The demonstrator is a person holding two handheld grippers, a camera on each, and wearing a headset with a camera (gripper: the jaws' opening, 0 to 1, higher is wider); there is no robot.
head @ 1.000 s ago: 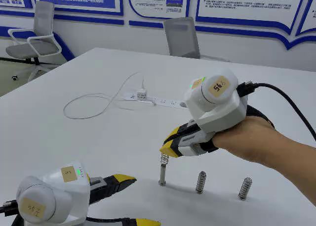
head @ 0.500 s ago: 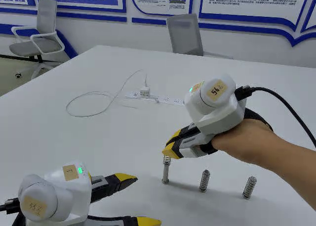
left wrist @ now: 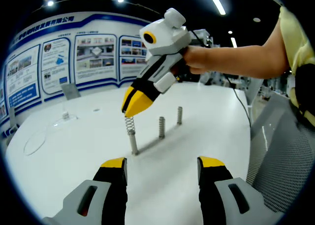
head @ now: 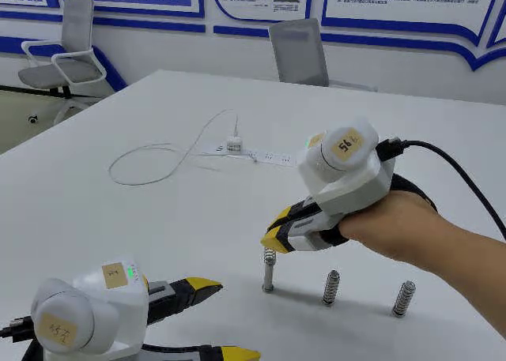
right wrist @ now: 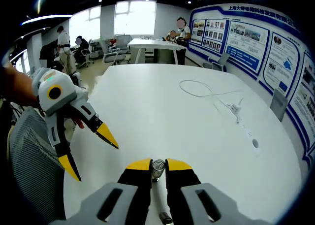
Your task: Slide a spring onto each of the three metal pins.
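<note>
White table (head: 118,219): right gripper (head: 269,242) still pinches spring (head: 269,257) atop pin (head: 268,280); left gripper (head: 233,319) fingers stay spread

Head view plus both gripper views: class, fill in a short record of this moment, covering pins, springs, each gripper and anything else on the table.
Left metal pin: lower shaft bare
Coiled steel spring: at that pin's top
Middle pin's spring: seated
Right pin's spring: seated
Right gripper: shut on the coiled steel spring
Left gripper: open, holding nothing
White table: also bears a white power strip
</note>
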